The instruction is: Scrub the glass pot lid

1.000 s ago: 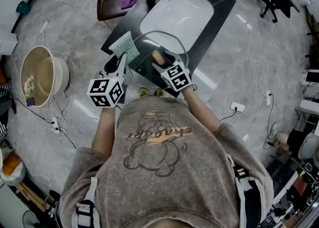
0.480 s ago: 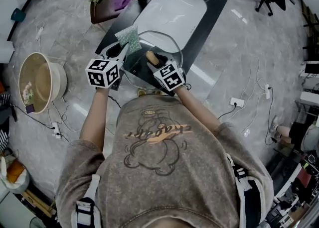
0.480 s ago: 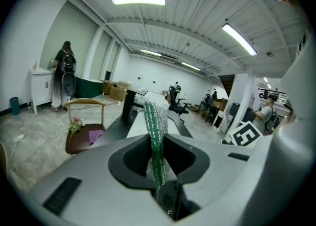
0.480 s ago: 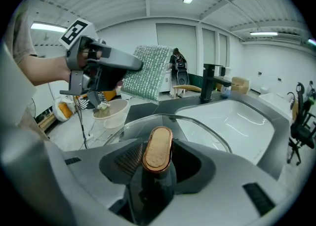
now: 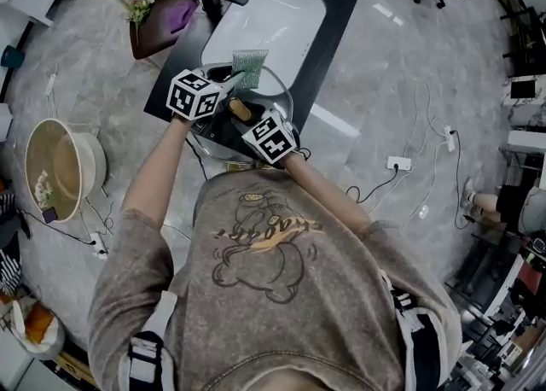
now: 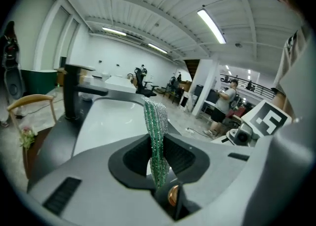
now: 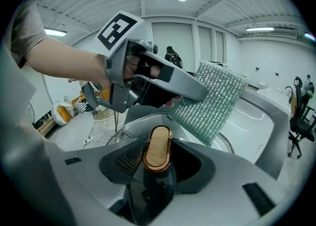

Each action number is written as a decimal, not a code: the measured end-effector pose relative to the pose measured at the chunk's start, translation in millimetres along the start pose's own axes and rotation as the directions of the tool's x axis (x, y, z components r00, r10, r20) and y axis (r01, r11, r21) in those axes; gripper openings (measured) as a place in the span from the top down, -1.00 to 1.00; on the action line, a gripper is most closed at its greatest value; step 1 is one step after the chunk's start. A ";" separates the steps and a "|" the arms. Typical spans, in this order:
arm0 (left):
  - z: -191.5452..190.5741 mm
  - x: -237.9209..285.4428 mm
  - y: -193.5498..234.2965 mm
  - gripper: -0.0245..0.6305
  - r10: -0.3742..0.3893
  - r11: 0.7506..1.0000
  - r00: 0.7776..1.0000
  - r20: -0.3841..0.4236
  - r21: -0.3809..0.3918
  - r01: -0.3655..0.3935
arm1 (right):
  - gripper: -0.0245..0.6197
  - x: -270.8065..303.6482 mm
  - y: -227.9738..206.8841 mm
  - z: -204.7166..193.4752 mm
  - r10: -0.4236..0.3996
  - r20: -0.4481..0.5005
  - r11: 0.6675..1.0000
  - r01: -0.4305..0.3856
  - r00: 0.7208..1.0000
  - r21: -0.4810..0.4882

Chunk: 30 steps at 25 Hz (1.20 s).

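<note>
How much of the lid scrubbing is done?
Done: the right gripper, its jaws having just been closing, grips the knob; the left gripper pinches the green pad. In hand: pad poised over the glass lid. Left: the scrubbing itself.

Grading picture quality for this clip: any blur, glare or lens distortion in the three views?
Head view: sharp, even light, edges bowed by the wide lens, light streaks on the glossy floor. Left gripper view: dark rounded corners, ceiling tube blown out, scourer crisp. Right gripper view: same dark corners, knob crisp, glass of the lid faint.
</note>
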<state>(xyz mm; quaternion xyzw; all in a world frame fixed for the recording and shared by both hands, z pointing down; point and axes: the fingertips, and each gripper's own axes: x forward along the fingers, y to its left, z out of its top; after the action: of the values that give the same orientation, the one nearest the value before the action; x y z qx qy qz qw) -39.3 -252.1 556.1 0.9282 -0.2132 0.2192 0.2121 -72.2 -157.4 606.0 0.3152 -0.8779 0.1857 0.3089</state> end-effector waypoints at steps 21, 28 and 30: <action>-46.4 71.2 -38.2 0.69 -0.343 0.934 0.877 -0.336 -0.023 0.356 | 0.33 2.9 -3.5 -6.4 -0.039 -0.039 0.999 0.040 0.998 0.015; -48.3 60.3 -7.7 0.69 -0.238 0.967 0.904 -0.355 0.002 0.256 | 0.33 2.4 -2.6 -6.8 -0.033 -0.042 0.999 0.034 0.999 0.020; -50.5 52.4 7.2 0.69 -0.198 0.978 0.915 -0.351 -0.009 0.208 | 0.33 2.4 -2.7 -7.4 -0.030 -0.044 0.999 0.031 0.999 0.020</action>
<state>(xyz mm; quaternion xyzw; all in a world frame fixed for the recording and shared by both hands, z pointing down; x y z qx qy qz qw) -16.1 -249.3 625.5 0.8943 -0.0713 0.3608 0.2547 -68.8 -156.5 613.4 0.3276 -0.8641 0.1970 0.3275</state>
